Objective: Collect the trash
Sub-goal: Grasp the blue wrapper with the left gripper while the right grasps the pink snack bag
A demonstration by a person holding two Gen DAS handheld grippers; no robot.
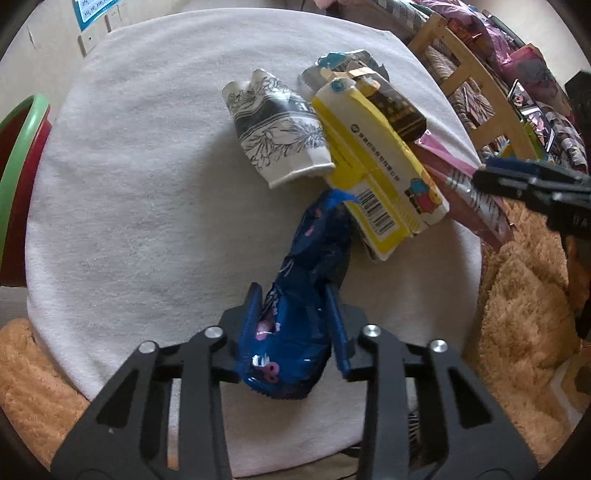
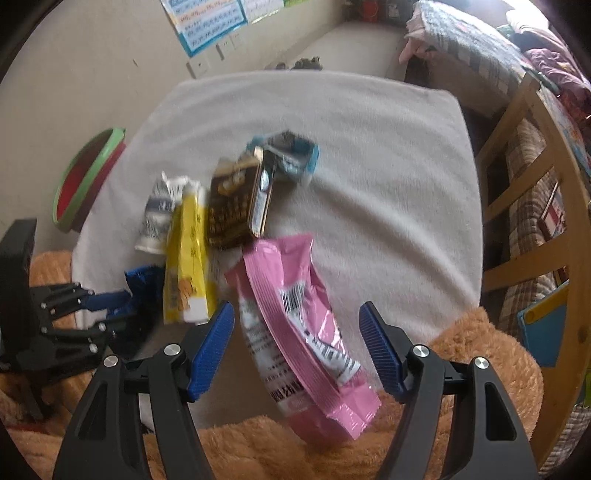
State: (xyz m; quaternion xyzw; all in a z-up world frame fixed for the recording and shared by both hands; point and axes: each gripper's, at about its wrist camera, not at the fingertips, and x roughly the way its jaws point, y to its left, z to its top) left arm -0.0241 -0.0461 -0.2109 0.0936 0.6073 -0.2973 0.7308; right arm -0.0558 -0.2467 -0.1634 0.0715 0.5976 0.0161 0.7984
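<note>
My left gripper (image 1: 295,325) is shut on a crumpled blue snack wrapper (image 1: 306,295) near the front of the white cloth-covered table (image 1: 147,203). Behind it lie a yellow carton (image 1: 376,166), a crushed paper cup with black flower print (image 1: 277,125), a brown box (image 1: 399,107) and a torn blue-and-silver wrapper (image 1: 340,61). My right gripper (image 2: 299,347) is open, its blue pads on either side of a pink snack bag (image 2: 306,332) at the table's near edge. The right gripper also shows at the right in the left wrist view (image 1: 532,181).
A green-rimmed red bin (image 2: 86,177) stands left of the table. A brown plush blanket (image 2: 480,354) lies along the table's near side. A wooden bed frame (image 2: 535,184) with bedding is on the right. A wall with posters (image 2: 207,22) is behind.
</note>
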